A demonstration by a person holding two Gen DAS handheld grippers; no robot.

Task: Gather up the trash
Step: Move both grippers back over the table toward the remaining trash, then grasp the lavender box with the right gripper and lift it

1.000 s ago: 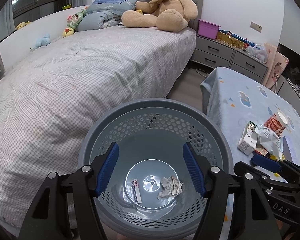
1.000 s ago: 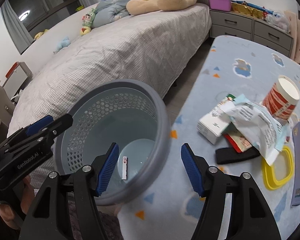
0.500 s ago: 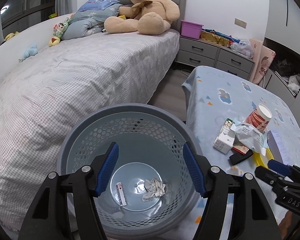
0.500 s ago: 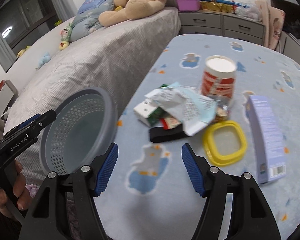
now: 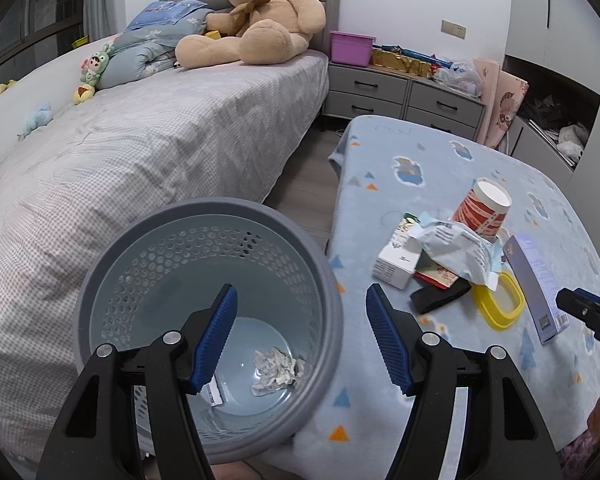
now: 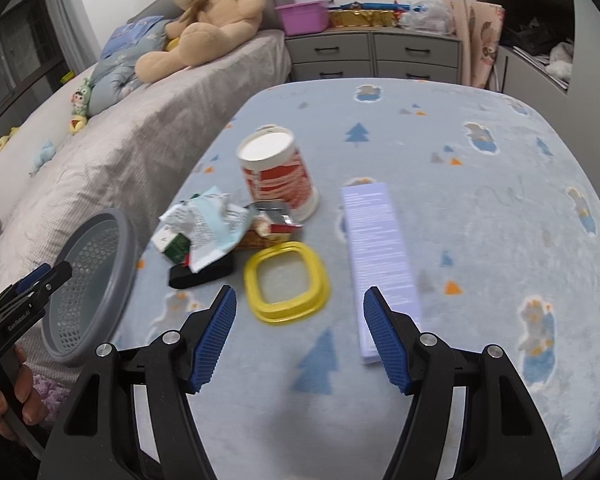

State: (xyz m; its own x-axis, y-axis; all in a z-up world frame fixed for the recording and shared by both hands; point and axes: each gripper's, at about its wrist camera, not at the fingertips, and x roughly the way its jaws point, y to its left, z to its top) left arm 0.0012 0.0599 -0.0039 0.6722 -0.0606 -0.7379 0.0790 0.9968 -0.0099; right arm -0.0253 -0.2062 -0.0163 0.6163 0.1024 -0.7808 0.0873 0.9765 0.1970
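Risk: right gripper (image 6: 296,336), wide open and empty, hovers just short of lid (image 6: 286,282) with box (image 6: 380,256) off its right finger, trash pile (image 6: 216,228) ahead-left, so a blurred-view grab probably takes non-trash; left gripper (image 5: 300,336) gapes empty over bin (image 5: 204,320).

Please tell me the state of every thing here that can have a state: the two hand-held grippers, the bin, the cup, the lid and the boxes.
Left hand-held gripper: open, empty, above the bin.
Right hand-held gripper: open, empty, above the table.
Grey bin: upright, nearly empty; crumpled paper inside.
Paper cup: upright, sealed.
Yellow lid: flat on the table.
Purple box: lying flat, closed.
Small white carton: on its side, partly under a wrapper.
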